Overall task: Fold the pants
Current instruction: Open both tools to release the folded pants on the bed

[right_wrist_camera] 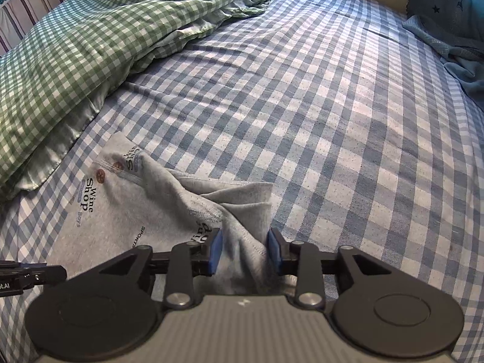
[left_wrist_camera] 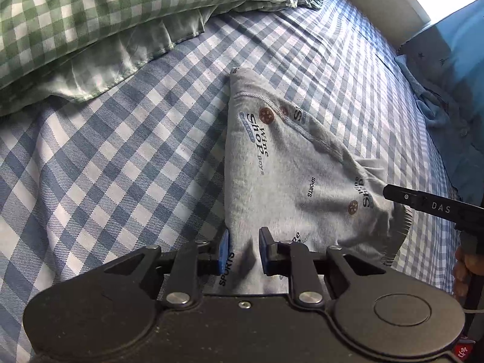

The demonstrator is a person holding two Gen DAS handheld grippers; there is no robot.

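The gray pants (left_wrist_camera: 281, 163) run under the left gripper (left_wrist_camera: 243, 251), near edge hidden; whether the right gripper (right_wrist_camera: 245, 252) pinches them is unclear

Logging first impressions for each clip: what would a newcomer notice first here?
Grey printed pants lie bunched on a blue-checked bed sheet, with the left hand-held gripper and the right hand-held gripper each straddling a fold of fabric, pads apart. A green gingham duvet is heaped at far left.
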